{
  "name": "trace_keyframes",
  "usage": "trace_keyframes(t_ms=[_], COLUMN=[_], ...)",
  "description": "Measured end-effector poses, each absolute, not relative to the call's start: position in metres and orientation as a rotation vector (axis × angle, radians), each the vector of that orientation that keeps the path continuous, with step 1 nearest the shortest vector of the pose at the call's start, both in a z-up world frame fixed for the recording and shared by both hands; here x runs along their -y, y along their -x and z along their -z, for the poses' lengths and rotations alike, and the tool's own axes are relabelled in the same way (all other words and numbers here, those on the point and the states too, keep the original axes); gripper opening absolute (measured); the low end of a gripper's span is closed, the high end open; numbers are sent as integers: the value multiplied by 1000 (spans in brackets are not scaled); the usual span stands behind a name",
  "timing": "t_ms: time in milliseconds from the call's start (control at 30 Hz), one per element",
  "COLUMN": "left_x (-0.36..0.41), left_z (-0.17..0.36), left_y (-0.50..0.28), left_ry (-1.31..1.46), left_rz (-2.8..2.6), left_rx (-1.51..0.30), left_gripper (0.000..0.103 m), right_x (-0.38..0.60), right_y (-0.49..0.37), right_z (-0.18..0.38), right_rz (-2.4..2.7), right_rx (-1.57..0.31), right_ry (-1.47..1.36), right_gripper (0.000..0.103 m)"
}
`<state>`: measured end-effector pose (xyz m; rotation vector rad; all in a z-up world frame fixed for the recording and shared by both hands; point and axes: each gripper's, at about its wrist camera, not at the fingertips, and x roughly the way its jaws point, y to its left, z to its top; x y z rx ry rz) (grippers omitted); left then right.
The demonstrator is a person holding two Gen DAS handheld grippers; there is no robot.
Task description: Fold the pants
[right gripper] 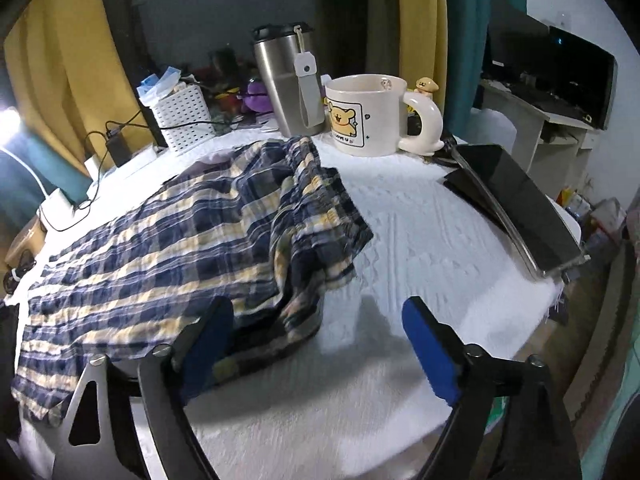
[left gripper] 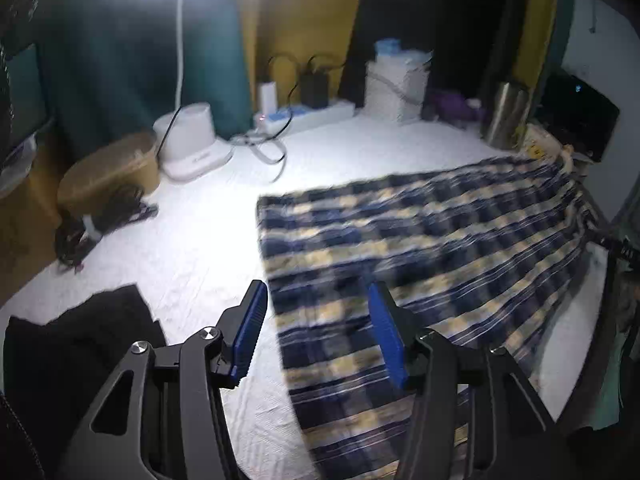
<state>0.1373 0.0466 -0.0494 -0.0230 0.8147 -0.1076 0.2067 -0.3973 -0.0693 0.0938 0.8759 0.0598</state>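
Both my jaws are spread wide with nothing in them. My left gripper [left gripper: 316,312] hangs over the near edge of the plaid pants [left gripper: 420,248], which lie spread across the white cloth covering the surface [left gripper: 192,248]. My right gripper [right gripper: 320,332] sits low by the bunched-up end of those pants; its left pad looks right against the fabric, can't tell if it's touching. Behind that are a steel tumbler [right gripper: 286,84], a bear mug [right gripper: 368,114] and a black tablet [right gripper: 516,208].
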Motion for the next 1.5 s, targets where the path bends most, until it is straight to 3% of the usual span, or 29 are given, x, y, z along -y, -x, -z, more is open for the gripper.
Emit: trace_keyframes(t_ms=[500, 767, 1500], left_x=[7, 16, 8], left_z=[64, 78, 99], left_y=[-180, -197, -220], left_ry=[25, -5, -45], left_rz=[175, 168, 126], left_rx=[-867, -926, -960], left_gripper=[53, 53, 53], right_x=[400, 398, 392], right_y=[-211, -235, -292], right_z=[92, 95, 99], right_rz=[-222, -267, -352], right_rx=[-919, -906, -880], right_ry=[-265, -326, -434], right_gripper=[92, 102, 103])
